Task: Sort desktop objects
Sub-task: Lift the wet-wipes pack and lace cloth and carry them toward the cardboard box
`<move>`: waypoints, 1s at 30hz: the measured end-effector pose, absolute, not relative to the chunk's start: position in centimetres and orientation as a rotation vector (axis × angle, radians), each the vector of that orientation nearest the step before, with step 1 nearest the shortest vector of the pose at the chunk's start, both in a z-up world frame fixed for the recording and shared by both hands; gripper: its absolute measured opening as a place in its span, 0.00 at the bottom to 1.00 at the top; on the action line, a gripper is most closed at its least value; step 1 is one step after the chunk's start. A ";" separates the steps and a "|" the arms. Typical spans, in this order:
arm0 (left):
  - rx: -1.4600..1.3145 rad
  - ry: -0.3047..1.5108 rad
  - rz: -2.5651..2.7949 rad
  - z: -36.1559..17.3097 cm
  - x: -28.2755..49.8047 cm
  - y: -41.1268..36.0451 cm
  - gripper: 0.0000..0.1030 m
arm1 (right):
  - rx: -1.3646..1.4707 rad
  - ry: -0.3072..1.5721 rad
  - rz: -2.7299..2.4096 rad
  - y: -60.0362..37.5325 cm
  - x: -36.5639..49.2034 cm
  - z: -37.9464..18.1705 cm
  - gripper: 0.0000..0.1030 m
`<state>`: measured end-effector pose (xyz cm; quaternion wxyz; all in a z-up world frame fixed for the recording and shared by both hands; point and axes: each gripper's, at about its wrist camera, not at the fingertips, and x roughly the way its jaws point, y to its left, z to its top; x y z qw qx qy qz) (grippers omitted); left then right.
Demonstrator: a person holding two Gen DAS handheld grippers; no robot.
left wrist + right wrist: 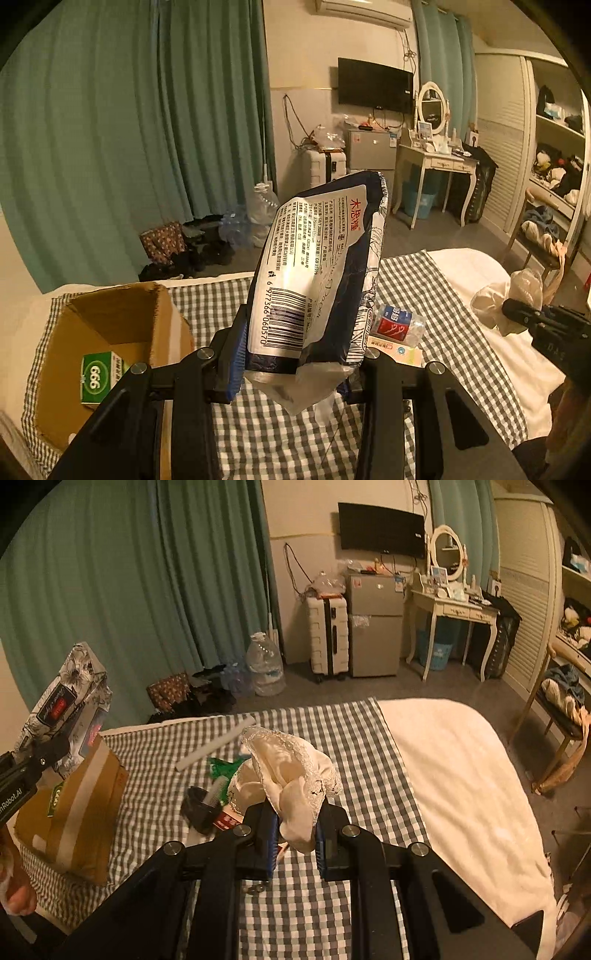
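My left gripper (295, 365) is shut on a dark blue and white tissue pack (317, 269), held upright above the checked cloth; the pack (62, 705) also shows at the left edge of the right wrist view. My right gripper (295, 838) is shut on a cream lace-trimmed cloth (291, 775), lifted off the bed; that cloth (506, 299) and the gripper body appear at the right of the left wrist view. An open cardboard box (110, 332) with a green "666" carton (99, 376) inside sits at the left.
On the checked cloth (351, 746) lie a small bottle with a red label (397, 325), a flat packet (395, 349), a comb (216, 792), a black object (199, 808), green wrapping (221, 766) and a white stick (214, 744). White bedding (461, 775) lies to the right.
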<state>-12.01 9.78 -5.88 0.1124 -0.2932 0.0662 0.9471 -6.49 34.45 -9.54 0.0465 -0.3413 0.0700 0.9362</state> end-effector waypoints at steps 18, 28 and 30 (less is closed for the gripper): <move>-0.773 0.188 2.848 -2.4 -7.9 6.4 0.38 | -0.928 0.159 2.924 30.9 -3.7 -4.9 0.15; -0.765 0.147 2.901 -1.4 -7.5 3.0 0.38 | -0.885 0.135 2.975 28.2 -3.8 -3.3 0.15; -0.770 0.135 2.917 -1.4 -7.6 2.1 0.38 | -0.886 0.124 2.981 27.5 -3.9 -3.2 0.15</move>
